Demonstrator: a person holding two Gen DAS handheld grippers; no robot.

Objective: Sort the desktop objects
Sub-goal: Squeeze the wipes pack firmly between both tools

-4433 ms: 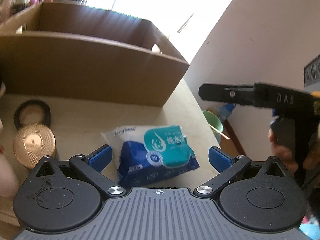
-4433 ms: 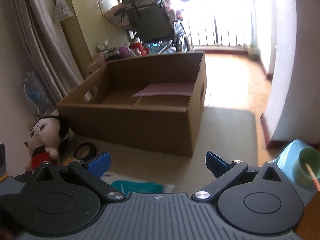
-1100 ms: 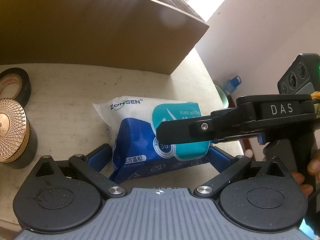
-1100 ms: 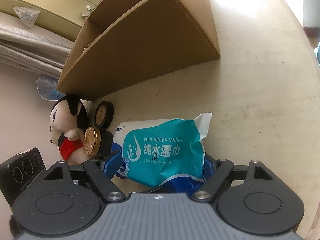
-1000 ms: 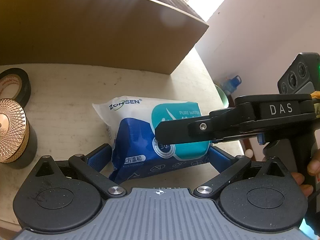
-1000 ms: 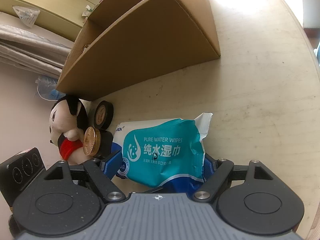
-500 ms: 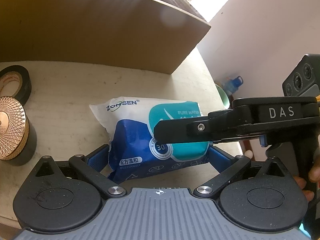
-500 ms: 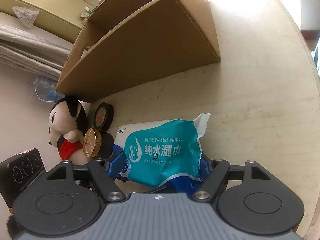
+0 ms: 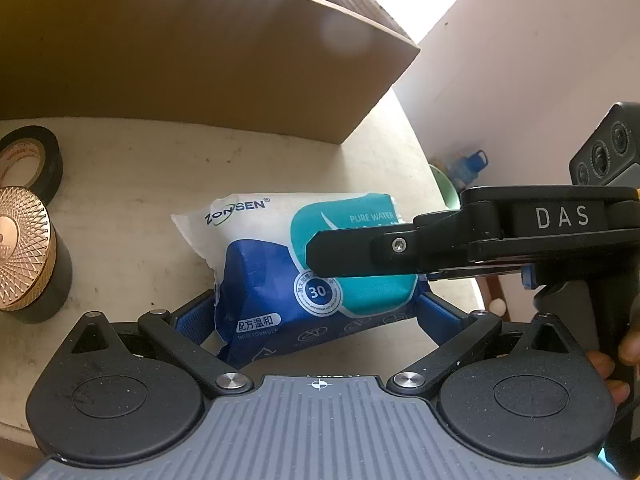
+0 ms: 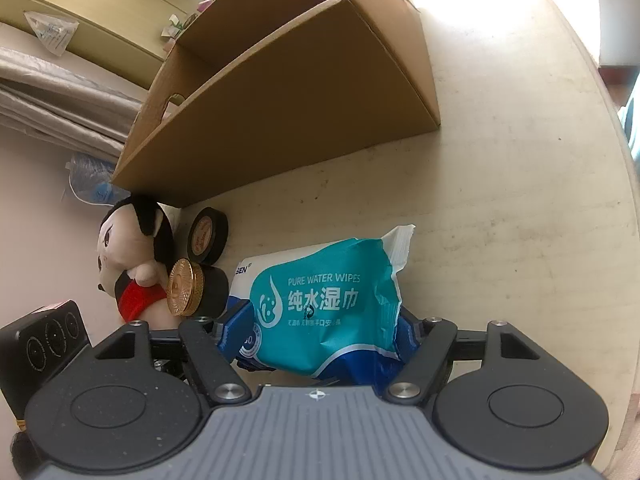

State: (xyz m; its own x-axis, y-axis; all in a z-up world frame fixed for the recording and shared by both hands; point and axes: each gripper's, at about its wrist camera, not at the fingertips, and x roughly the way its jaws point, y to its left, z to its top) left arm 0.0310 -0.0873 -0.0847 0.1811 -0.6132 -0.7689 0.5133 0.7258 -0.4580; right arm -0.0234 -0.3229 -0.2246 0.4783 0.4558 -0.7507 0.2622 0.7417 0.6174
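- The pack of wet wipes is lying on the table, in front of the cardboard box and well apart from its open top, so it is facing a lift over the box's near wall.
- The right claw is pinching the pack across its soft body, blue pads pressing into both sides and the film bulging and creasing between them; it is clenched on the pack, not merely around it.
- The likely trouble is the film slipping: the pack is soft and slick, and I judge that a squeeze on the loose wrapper, not the wad inside, is letting it sag or slide out on the way up.
- The left claw is standing wide, its pads beside the pack's near edge; whether they are touching it I cannot tell, but it is gripping nothing.
- The two claws are crowding each other, the right one's finger crossing over the pack in the left view; a careless lift is risking a knock between them.
- The tape roll, the gold-lidded jar and the doll are sitting just beside the pack on its left, so a sideways swing is liable to topple them.
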